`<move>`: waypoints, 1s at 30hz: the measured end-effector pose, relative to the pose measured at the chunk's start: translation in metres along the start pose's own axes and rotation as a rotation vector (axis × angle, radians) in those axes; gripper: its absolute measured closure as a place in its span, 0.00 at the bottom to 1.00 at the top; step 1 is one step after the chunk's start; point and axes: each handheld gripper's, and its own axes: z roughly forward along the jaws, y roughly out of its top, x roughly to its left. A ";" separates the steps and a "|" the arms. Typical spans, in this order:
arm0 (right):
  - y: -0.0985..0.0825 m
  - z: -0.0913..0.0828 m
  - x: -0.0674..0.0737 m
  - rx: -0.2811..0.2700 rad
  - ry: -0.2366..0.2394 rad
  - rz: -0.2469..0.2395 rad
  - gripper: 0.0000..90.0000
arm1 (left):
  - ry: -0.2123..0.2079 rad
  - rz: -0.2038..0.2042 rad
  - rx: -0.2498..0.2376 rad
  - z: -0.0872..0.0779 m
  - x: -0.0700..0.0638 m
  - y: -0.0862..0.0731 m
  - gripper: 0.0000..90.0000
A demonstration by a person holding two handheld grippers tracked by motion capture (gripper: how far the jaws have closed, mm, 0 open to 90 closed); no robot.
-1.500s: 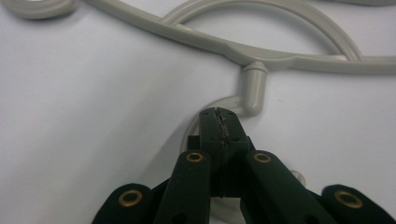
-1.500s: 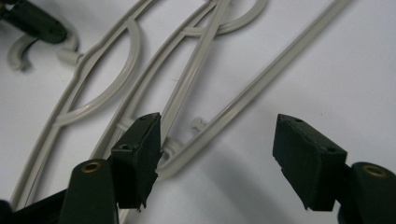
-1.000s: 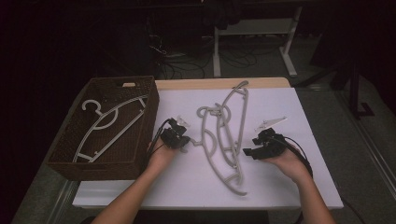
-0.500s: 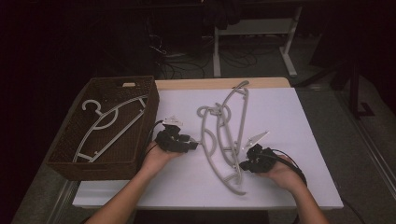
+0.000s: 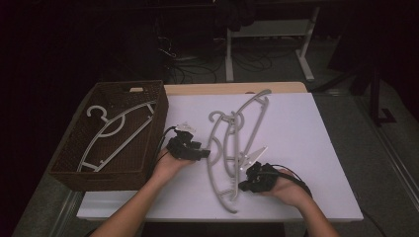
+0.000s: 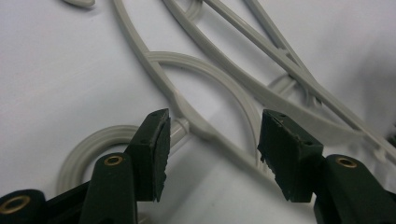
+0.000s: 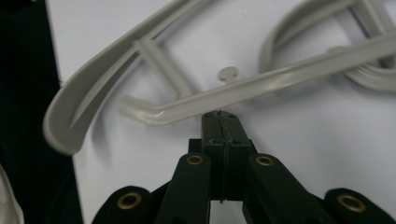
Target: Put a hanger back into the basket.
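On the white table top sits a loose pile of grey plastic hangers, roughly mid-table, overlapping each other, hooks toward the far side. Left gripper is right beside the pile's left edge; its jaws have just been opening and stand spread, with a curved hanger bar lying under the gap, pads not touching it. Right gripper is down at the near end of the pile, jaws pressed together, tips right at a thin hanger bar, though I can't tell if anything's pinched. Off to the left, a brown wicker basket already holds one hanger.
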 end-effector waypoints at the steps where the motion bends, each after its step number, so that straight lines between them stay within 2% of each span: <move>1: 0.003 0.002 0.003 -0.002 0.009 -0.013 0.99 | 0.004 -0.001 0.005 0.002 0.001 0.001 0.48; 4: 0.010 0.011 0.012 -0.002 0.031 -0.058 0.99 | 0.030 -0.006 0.014 0.008 0.006 0.006 0.48; 6: 0.013 0.012 0.012 -0.002 0.032 -0.061 0.94 | 0.053 -0.007 0.022 0.014 0.009 0.011 0.48; 9: 0.010 0.002 0.004 -0.039 0.010 -0.018 0.84 | 0.087 0.000 0.047 0.025 0.013 0.018 0.50; 10: 0.009 -0.003 0.001 -0.064 -0.014 0.001 0.77 | 0.102 0.003 0.060 0.029 0.014 0.021 0.52; 13: 0.003 -0.017 -0.007 -0.128 -0.072 0.065 0.67 | 0.143 0.021 0.094 0.040 0.019 0.027 0.56; 18: -0.008 -0.030 -0.019 -0.177 -0.139 0.124 0.61 | 0.198 0.067 0.135 0.049 0.018 0.034 0.68; 23: -0.012 -0.035 -0.024 -0.203 -0.160 0.152 0.60 | 0.219 0.092 0.159 0.053 0.012 0.039 0.78; 30: -0.012 -0.036 -0.026 -0.213 -0.164 0.158 0.61 | 0.195 0.048 0.121 0.055 0.016 0.040 0.83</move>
